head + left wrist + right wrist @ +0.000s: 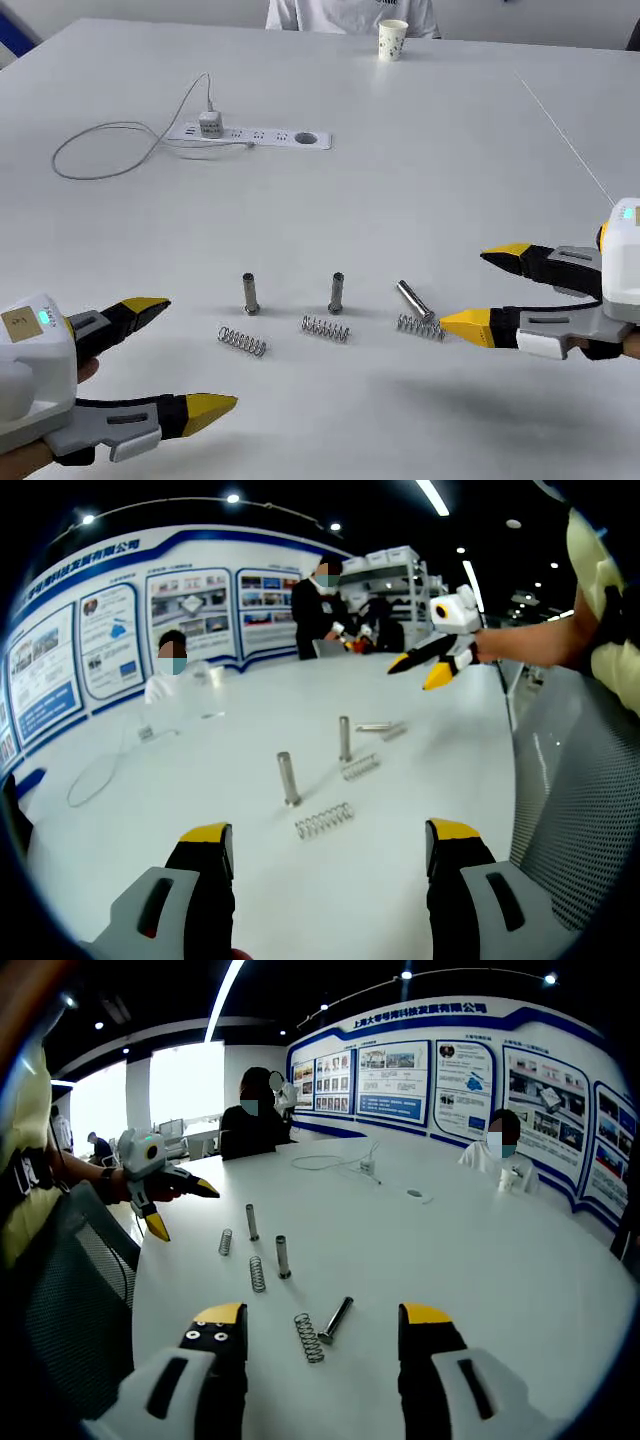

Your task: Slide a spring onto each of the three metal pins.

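- Head view: the white table (pixel 420 180) is running wide and mostly bare. The power strip (pixel 250 135) and paper cup (pixel 393 40) are sitting far back, well apart from the work.
- The left pin (pixel 250 293) and middle pin (pixel 337 292) are standing upright. The fallen pin (pixel 413 300) is lying on its side.
- The left spring (pixel 242 341), middle spring (pixel 326 328) and right spring (pixel 420 326) are lying flat, one just in front of each pin, probably laid out as pairs for quick picking. The right spring is lying touching or just beside the fallen pin; I cannot tell which.
- No spring is sitting on any pin, so the task is looking unstarted.
- The left gripper (pixel 200 352) is hovering near-left of the left spring, jaws spread and carrying nothing.
- The right gripper (pixel 463 289) is hovering released and empty, with its lower tip just beside the right spring. It is likely lining up on that pair first.
- Left gripper view: its own jaws are gaping wide and empty, looking down the row with the left spring nearest. The right gripper is showing far across, parted.
- Right gripper view: its own jaws are parted and empty, framing the fallen pin and right spring. My guess is that this pin is needing to be stood up or held while the other claw is threading the spring.
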A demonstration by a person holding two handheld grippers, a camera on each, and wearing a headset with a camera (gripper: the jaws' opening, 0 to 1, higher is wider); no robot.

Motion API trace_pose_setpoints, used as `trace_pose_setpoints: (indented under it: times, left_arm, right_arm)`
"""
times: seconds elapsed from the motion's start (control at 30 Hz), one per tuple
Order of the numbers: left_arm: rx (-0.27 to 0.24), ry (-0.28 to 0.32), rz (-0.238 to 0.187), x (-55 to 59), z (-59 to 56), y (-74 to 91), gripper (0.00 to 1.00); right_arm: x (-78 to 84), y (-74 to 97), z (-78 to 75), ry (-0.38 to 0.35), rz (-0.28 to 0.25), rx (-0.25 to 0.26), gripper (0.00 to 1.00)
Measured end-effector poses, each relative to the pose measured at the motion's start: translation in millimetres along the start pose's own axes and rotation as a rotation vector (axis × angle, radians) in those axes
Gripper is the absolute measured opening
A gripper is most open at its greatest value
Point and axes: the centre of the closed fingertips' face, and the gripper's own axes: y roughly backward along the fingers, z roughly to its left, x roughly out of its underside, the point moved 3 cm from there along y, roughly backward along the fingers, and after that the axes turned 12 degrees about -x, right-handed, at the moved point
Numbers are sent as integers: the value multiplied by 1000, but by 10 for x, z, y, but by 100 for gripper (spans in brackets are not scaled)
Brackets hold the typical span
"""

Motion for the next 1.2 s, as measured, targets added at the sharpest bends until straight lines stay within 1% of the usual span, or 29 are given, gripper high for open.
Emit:
trace_pose_setpoints:
  times: [0.1, 0.27, 0.33, 0.37, 0.47, 0.6, 0.77, 0.97, 1.2]
  left_arm:
    - [0, 1, 0, 9, -1, -2, 80]
    - [0, 3, 0, 13, -6, -6, 80]
    - [0, 2, 1, 15, -8, -8, 80]
    - [0, 3, 0, 15, -9, -9, 80]
    - [0, 3, -1, 12, -10, -12, 80]
    - [0, 4, -2, 13, -14, -14, 80]
    - [-2, 4, -3, 12, -17, -15, 80]
    - [-4, 5, -3, 9, -10, -17, 80]
    - [-2, 7, -2, 19, -19, -29, 79]
  right_arm:
    - [0, -38, -46, 4, 25, 12, 59]
    - [-6, -91, -124, -5, 50, 31, 56]
    - [5, -115, -167, -10, 74, 49, 54]
    - [-1, -135, -176, -8, 79, 49, 52]
    - [-17, -172, -204, -16, 86, 54, 49]
    - [-37, -232, -240, -27, 93, 59, 46]
    - [-3, -310, -292, -49, 115, 68, 45]
    - [17, -394, -356, -75, 141, 94, 40]
    - [48, -499, -384, -118, 163, 118, 32]
